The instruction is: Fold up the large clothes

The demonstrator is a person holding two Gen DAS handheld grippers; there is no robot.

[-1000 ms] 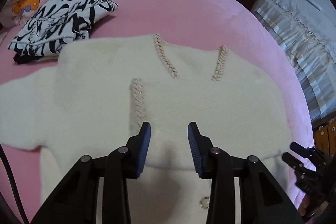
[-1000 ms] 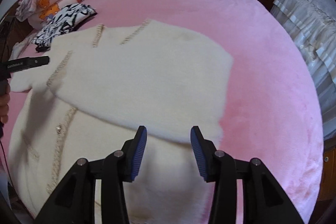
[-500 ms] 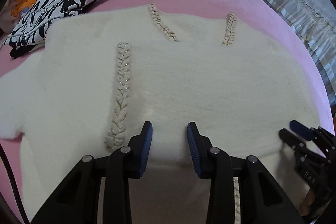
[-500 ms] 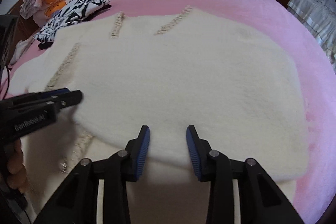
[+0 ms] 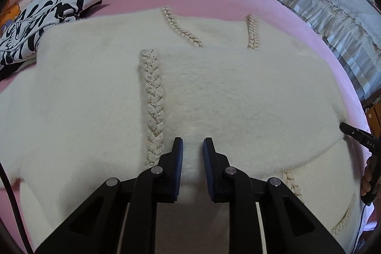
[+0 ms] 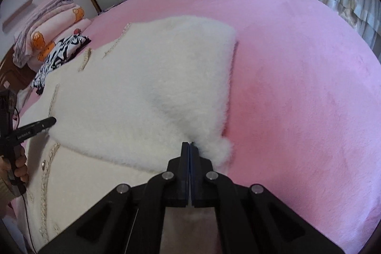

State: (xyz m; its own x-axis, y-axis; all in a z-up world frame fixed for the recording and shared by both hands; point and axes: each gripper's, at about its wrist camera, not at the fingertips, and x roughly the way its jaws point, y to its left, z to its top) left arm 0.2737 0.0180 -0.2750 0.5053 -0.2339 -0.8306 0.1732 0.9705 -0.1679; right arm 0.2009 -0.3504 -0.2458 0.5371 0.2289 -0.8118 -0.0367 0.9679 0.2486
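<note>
My cream fuzzy cardigan lies flat on the pink bed, collar end far, hem near me, a folded flap across its top with braided trim running lengthwise. Left claw is partly open around the flap's edge; right claw is clamped on its fluffy corner. A zebra-print garment sits far left — nothing in my way.

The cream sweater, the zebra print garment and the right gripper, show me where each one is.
cream sweater (image 5: 238,92): left wrist view, folded top layer.
zebra print garment (image 5: 47,16): left wrist view, its patterned top.
right gripper (image 6: 189,146): right wrist view, between its shut fingertips.
</note>
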